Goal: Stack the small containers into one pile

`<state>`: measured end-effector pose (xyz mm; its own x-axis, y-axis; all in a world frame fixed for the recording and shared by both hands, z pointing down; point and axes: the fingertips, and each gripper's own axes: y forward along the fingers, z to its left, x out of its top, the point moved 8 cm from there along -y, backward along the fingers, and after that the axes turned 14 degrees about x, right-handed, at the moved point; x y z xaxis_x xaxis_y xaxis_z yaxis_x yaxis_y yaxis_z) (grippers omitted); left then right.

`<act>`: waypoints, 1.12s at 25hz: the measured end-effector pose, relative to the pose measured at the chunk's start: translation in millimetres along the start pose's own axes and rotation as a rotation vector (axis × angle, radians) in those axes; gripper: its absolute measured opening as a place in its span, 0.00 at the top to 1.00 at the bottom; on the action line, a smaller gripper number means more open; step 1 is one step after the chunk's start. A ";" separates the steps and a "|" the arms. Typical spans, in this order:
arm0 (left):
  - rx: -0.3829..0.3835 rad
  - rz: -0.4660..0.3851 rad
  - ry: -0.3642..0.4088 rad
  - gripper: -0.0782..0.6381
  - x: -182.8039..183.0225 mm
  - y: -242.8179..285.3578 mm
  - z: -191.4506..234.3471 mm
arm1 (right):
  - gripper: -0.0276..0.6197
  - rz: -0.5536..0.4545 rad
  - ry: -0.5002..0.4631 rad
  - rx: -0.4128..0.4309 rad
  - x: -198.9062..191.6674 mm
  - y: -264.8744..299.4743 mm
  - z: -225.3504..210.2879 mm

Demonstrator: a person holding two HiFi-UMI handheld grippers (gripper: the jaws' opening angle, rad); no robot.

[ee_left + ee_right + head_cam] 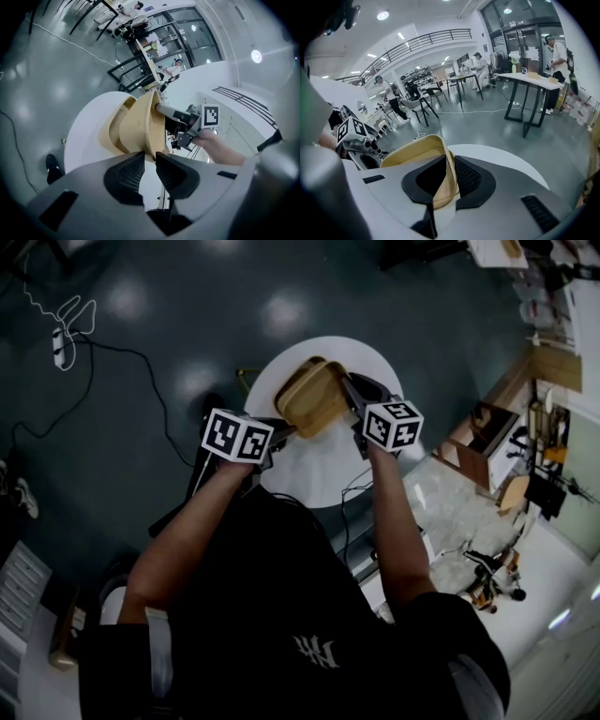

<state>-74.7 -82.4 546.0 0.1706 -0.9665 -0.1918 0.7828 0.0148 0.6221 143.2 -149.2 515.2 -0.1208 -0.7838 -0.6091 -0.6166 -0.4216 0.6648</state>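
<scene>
A big open hall with a glossy grey floor (187, 324), a black cable (122, 357) trailing across it, and a round white table (319, 474) right in front of the person. Over that tabletop, between the two grippers, sit the tan containers (314, 395). They look like two shallow tubs nested one in the other, tipped up on edge with the hollow side turned toward the left gripper (150, 157). That gripper is clenched on a corner of the rim, which is pinched only at the very tips of its jaws, with bare pad behind. Across from it the right gripper (449, 161) is clamped on the opposite wall, one pad inside the tub and one outside, the tan wall running deep between them. Which of the two tubs each gripper has, I cannot tell, nor whether the low edge touches the table. Beyond the right gripper stands a black-legged desk (525, 79) with people around it.
</scene>
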 end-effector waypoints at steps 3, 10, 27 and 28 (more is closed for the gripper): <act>-0.002 0.006 -0.013 0.79 -0.1 1.6 4.3 | 0.84 0.015 -0.001 -0.002 -1.5 6.6 -2.0; -0.007 0.033 -0.020 0.78 -2.5 8.5 8.1 | 0.84 0.038 0.005 0.004 -1.4 19.0 -5.5; 0.020 0.018 -0.042 0.77 -1.3 14.0 16.9 | 0.84 0.039 0.024 -0.008 -5.7 28.5 -12.5; 0.020 0.017 -0.042 0.77 -1.1 13.8 17.0 | 0.84 0.038 0.022 -0.010 -5.4 29.1 -12.3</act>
<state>-74.2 -85.5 567.7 0.1579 -0.9761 -0.1491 0.7677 0.0264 0.6403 135.5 -162.9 543.2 -0.1266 -0.8093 -0.5736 -0.6044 -0.3956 0.6915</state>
